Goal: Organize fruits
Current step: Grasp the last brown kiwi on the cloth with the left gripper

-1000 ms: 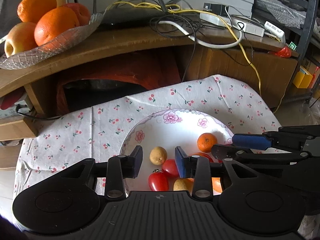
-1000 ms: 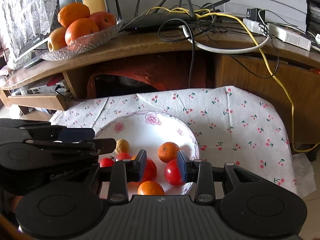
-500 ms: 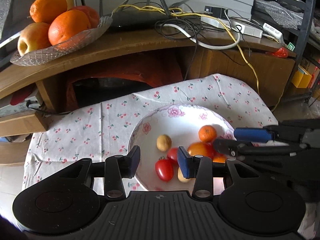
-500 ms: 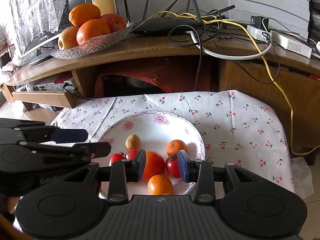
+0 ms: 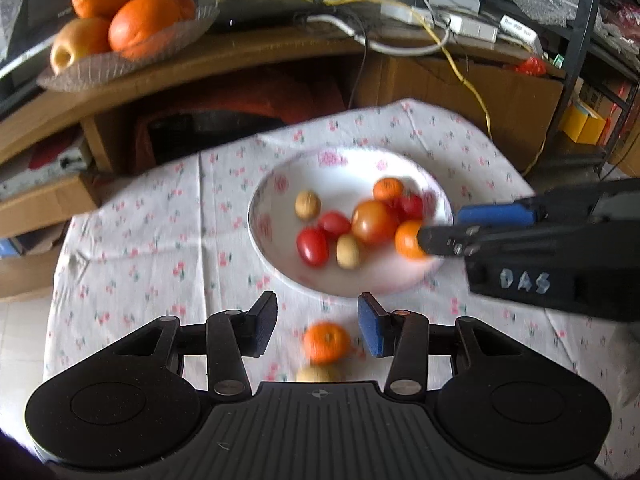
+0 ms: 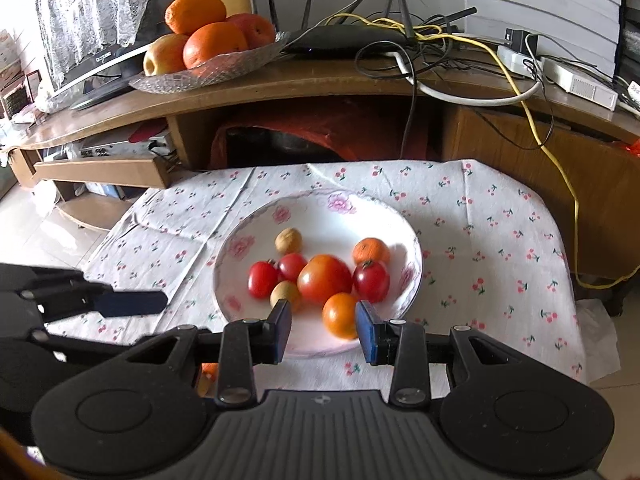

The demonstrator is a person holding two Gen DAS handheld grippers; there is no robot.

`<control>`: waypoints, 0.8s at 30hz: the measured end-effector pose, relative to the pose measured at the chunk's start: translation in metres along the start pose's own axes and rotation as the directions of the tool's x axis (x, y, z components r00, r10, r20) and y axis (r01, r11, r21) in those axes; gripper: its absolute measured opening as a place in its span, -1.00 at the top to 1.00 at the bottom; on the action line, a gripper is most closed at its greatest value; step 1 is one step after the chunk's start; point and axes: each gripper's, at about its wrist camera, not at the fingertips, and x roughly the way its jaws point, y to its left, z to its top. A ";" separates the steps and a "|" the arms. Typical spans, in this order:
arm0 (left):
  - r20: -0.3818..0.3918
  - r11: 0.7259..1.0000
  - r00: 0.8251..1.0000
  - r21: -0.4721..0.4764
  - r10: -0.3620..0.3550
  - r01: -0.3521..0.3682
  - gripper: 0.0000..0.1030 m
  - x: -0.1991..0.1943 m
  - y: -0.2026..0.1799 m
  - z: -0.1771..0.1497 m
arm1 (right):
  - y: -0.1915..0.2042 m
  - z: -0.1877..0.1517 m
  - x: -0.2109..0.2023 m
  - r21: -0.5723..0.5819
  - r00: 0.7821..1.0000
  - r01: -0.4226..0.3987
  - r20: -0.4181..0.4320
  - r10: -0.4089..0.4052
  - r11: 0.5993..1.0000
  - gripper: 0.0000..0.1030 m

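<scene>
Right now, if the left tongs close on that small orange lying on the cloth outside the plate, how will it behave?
The small orange is round and sits loose on the flat flowered cloth, so a one-sided nudge would probably roll it. Its skin looks smooth, so it may slip. The left tongs are open around it, so a centred squeeze should hold.

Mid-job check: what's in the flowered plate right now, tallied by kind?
Small red tomatoes: 3
Large orange-red tomato: 1
Mandarins: 2
Tan nut-like pieces: 2
Total in the plate: 8
</scene>
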 end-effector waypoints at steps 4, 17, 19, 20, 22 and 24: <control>-0.044 1.000 0.999 -0.006 0.001 -0.001 -0.03 0.006 0.000 -0.012 | 0.006 -0.007 -0.007 0.014 1.000 -0.013 -0.011 0.014 1.000 0.30; -0.107 1.000 0.994 0.005 0.010 -0.010 0.19 0.027 -0.001 -0.027 | 0.016 -0.016 0.000 -0.002 0.997 -0.035 -0.064 0.035 0.999 0.29; -0.100 1.000 0.995 -0.007 0.013 -0.014 0.30 0.027 0.002 -0.027 | 0.015 -0.016 0.002 0.005 0.997 -0.037 -0.071 0.037 0.999 0.29; -0.098 1.000 0.995 -0.008 0.012 -0.013 0.30 0.027 0.002 -0.026 | 0.015 -0.016 0.003 0.008 0.996 -0.039 -0.074 0.039 0.999 0.29; -0.095 1.000 0.995 0.000 0.015 -0.015 0.31 0.026 0.001 -0.027 | 0.015 -0.016 0.005 0.011 0.996 -0.039 -0.081 0.040 0.999 0.29; -0.094 1.000 0.995 0.016 0.020 -0.019 0.31 0.025 -0.001 -0.028 | 0.016 -0.016 0.007 0.014 0.995 -0.040 -0.088 0.041 0.999 0.29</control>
